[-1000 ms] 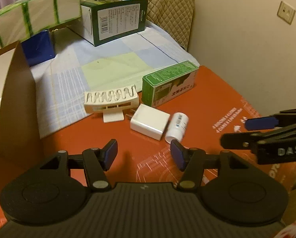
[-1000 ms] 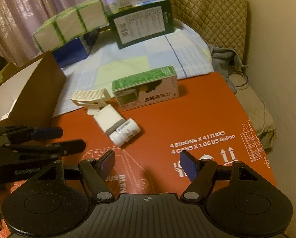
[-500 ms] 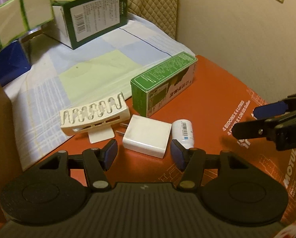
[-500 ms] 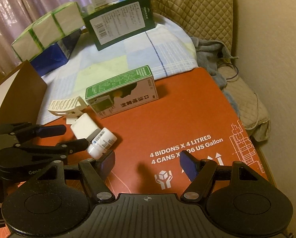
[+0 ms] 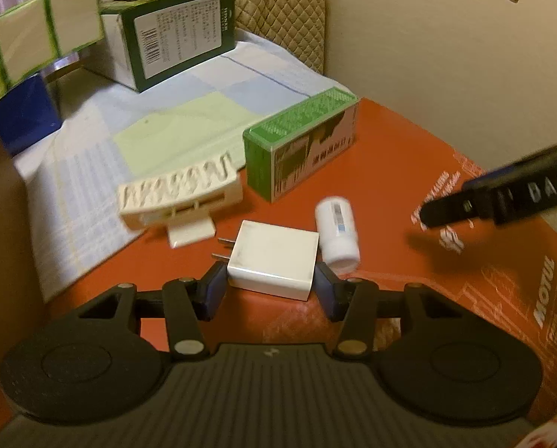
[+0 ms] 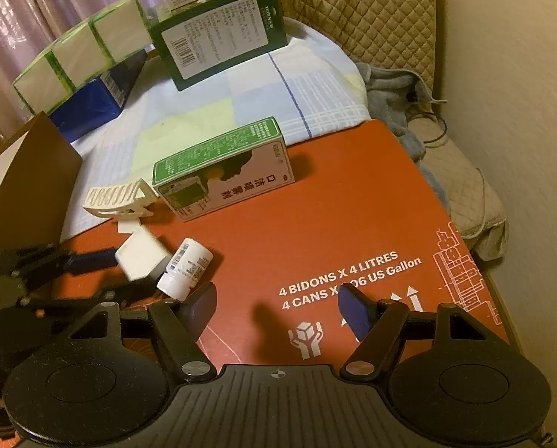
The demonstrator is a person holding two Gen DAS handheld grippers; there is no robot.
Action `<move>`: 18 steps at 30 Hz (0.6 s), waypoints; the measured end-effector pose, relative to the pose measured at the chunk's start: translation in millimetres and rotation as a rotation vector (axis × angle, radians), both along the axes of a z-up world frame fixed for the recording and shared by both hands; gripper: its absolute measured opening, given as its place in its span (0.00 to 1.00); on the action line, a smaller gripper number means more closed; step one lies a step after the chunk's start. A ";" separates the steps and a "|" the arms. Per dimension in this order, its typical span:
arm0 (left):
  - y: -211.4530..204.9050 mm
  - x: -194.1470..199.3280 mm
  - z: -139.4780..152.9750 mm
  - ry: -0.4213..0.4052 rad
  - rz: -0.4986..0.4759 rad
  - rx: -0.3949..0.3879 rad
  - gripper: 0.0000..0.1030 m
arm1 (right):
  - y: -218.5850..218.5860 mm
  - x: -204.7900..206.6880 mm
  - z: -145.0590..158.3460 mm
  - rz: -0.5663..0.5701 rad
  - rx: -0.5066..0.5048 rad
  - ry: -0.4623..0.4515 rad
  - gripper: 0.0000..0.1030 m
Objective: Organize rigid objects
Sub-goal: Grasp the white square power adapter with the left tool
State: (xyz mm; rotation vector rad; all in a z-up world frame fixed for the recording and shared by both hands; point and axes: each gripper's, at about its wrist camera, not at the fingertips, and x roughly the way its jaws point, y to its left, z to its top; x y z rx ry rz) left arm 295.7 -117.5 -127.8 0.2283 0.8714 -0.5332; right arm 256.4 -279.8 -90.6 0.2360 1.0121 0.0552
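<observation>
- Left gripper (image 5: 270, 286), bottom centre of the left wrist view: its blue pads flank the near end of the white USB wall charger (image 5: 274, 259), one on each side, at or very close to its side faces. Whether they are already pressing on it cannot be told.
- The charger lies flat on the red carton surface (image 5: 409, 156), prongs pointing toward the left of the frame. It appears not yet lifted.
- Right gripper (image 6: 276, 308), bottom centre of the right wrist view: spread wide, nothing between its fingers, poised over the printed part of the carton.
- Small white pill bottle (image 5: 337, 228): on its side, just right of the charger and touching or nearly touching it.
- Cream plastic clip holder (image 5: 181, 190), mid-left: half on the checked cloth (image 5: 188, 127), half on the carton.
- Green-and-white medicine box (image 5: 300, 145), centre: lying lengthwise behind the bottle.
- Brown cardboard box flap (image 6: 28, 186), left edge of the right wrist view: judged a likely place to put things, though nothing shows this.
- Stacked cartons (image 5: 173, 33), upper left, on the cloth, well apart from the loose items.
- Progress, as a judgement: early. All four loose items remain scattered; the first grasp, on the charger, is only being set up.
</observation>
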 end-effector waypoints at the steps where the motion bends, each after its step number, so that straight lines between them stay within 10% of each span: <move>1: 3.5 -4.4 0.7 0.003 0.006 0.002 0.45 | 0.6 -0.4 0.0 0.001 0.000 0.000 0.67; 18: -2.1 -13.4 1.6 -0.045 -0.021 0.075 0.52 | 1.1 -9.4 2.2 0.007 0.007 -0.005 0.67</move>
